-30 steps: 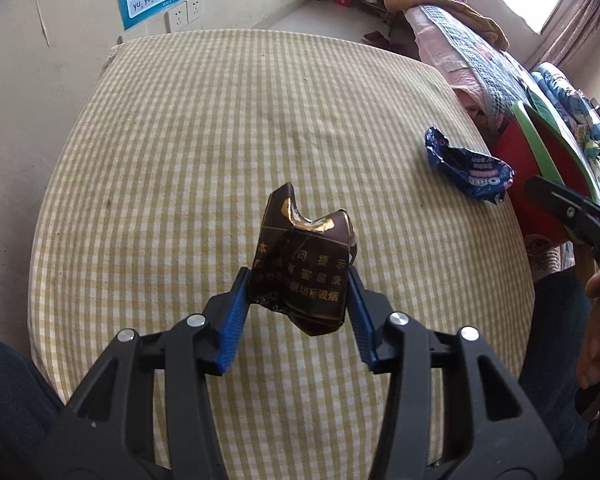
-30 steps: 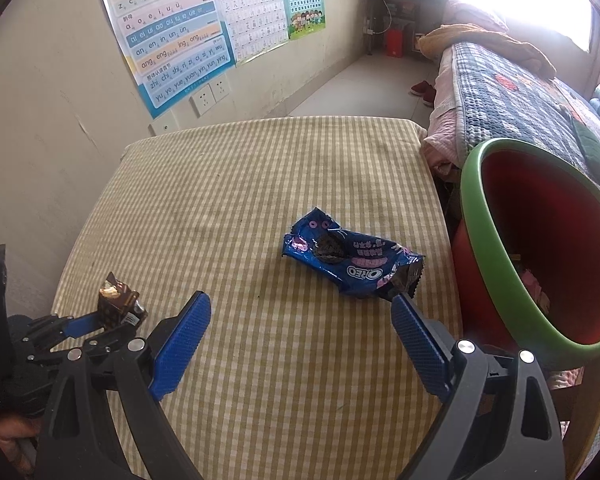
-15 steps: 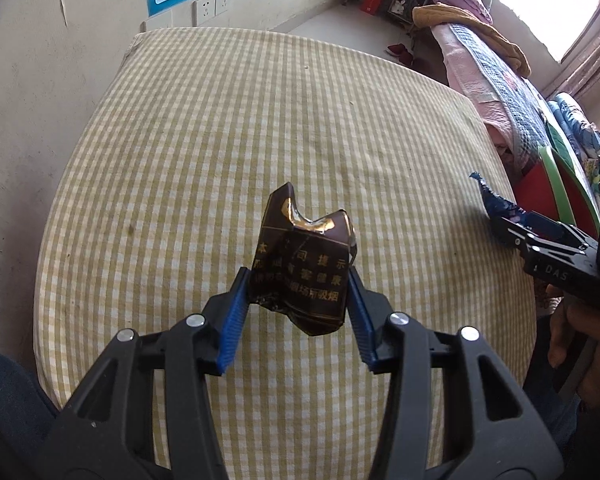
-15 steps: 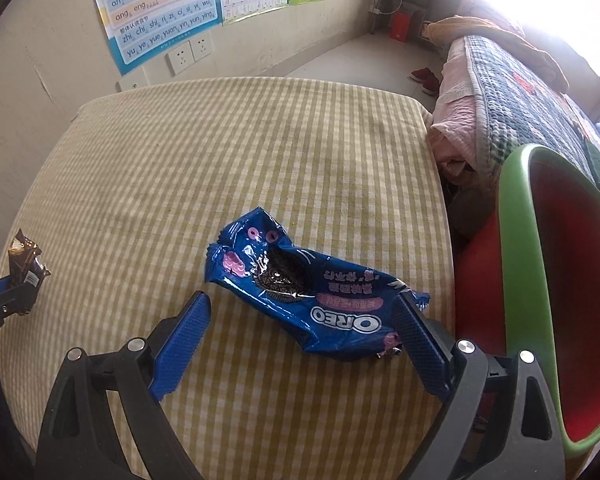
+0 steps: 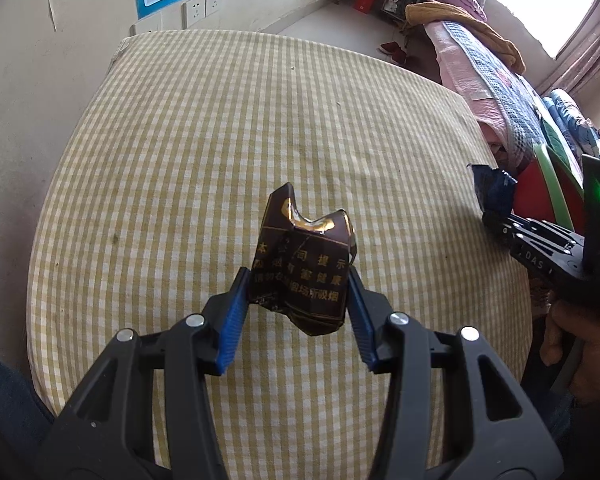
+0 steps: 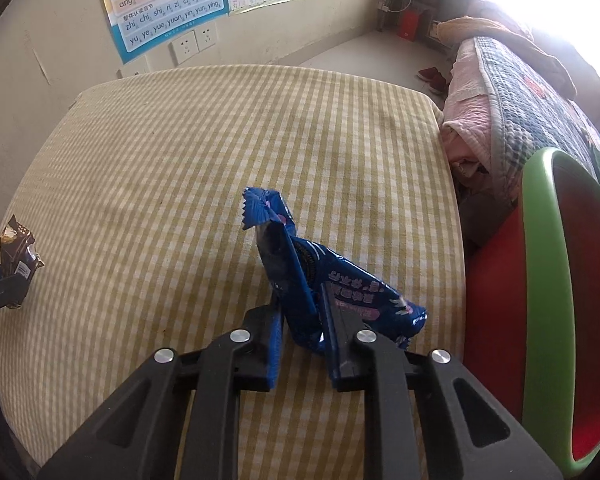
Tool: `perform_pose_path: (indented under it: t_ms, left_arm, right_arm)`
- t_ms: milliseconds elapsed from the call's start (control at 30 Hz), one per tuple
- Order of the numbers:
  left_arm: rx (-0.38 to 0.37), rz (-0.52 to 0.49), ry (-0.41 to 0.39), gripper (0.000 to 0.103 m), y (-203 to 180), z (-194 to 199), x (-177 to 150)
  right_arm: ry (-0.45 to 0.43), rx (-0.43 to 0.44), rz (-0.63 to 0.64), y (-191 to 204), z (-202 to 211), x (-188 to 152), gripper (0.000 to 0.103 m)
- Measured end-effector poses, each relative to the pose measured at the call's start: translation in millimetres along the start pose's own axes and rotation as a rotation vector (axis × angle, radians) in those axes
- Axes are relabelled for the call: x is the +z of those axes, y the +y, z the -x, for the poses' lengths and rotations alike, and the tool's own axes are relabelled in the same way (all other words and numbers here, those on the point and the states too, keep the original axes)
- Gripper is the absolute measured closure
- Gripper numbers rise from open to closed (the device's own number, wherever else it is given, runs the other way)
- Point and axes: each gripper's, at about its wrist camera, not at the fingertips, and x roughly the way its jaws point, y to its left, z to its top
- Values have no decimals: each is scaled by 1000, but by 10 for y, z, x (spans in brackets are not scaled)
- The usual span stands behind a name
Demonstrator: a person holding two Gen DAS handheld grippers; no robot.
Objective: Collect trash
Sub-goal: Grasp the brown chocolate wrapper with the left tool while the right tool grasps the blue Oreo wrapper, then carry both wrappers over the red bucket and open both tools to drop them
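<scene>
The right gripper (image 6: 302, 330) is closing its jaws on the blue cookie wrapper (image 6: 320, 280), which buckles upward between the pads, its crimped end standing above the checked tablecloth (image 6: 220, 152) near the table's right edge. The left gripper (image 5: 298, 294) holds the crumpled brown cigarette pack (image 5: 304, 264) clamped between its blue pads, lifted above the cloth at the near middle of the table.

Both pieces look very light and thin. The wrapper is glossy film, so it probably slides and folds rather than resists; a pinch across its doubled middle, where the jaws now sit, seems safer than one on the loose crimped end. The pack is crushed card and foil, somewhat stiffer, and likely stays put while squeezed across its width.

The green-rimmed red bin (image 6: 540, 280) stands just past the right table edge, close to the wrapper, its mouth open toward the gripper. The cloth is otherwise bare, leaving free room to the left and far side. A bed (image 6: 520, 92) crowds the far right, beyond the bin
</scene>
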Motion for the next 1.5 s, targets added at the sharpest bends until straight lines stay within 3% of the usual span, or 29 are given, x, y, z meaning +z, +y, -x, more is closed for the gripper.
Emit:
perform_pose_path:
  t_ms: [867,1500]
  left_arm:
    - [-26,-61,-168,58,-323,859,-92]
    - [-7,-145,-171,58,-679,940,-125]
  right_arm:
    - [-159,111,-72,256,1105,-267,90]
    - [-222,151,-149,65,1332,-391,90]
